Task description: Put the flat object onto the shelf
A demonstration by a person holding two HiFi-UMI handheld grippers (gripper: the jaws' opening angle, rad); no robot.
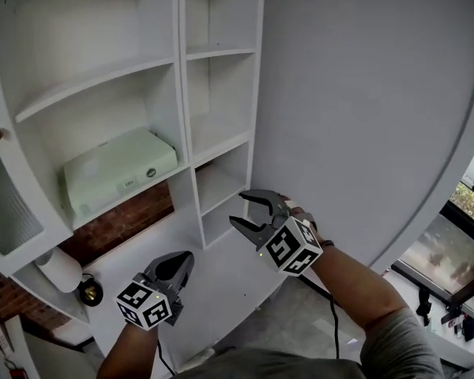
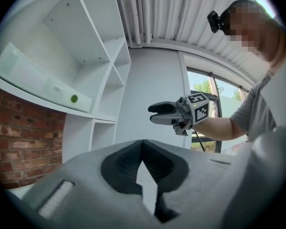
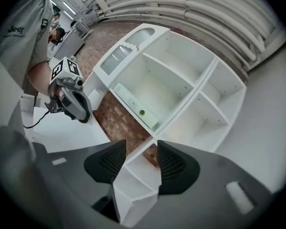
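Observation:
The flat object [image 1: 118, 172], a pale green-white slab box, lies on a middle shelf of the white shelf unit [image 1: 178, 109]. It also shows in the left gripper view as the flat object [image 2: 38, 80] and in the right gripper view as the flat object [image 3: 136, 106]. My left gripper [image 1: 186, 257] is low in front of the unit, its jaws shut with nothing in them [image 2: 143, 144]. My right gripper [image 1: 237, 208] is to its right, before the narrow lower compartments. Its jaws stand apart with only shelf showing between them [image 3: 142, 151]. Both grippers are well clear of the box.
A brick wall [image 1: 126, 223] shows under the box's shelf. A paper roll [image 1: 61, 268] and a small dark round object [image 1: 89, 292] sit at lower left. A white counter [image 1: 221, 290] lies below the grippers. A frosted door [image 1: 8, 204] hangs left. A window [image 1: 450, 243] is at right.

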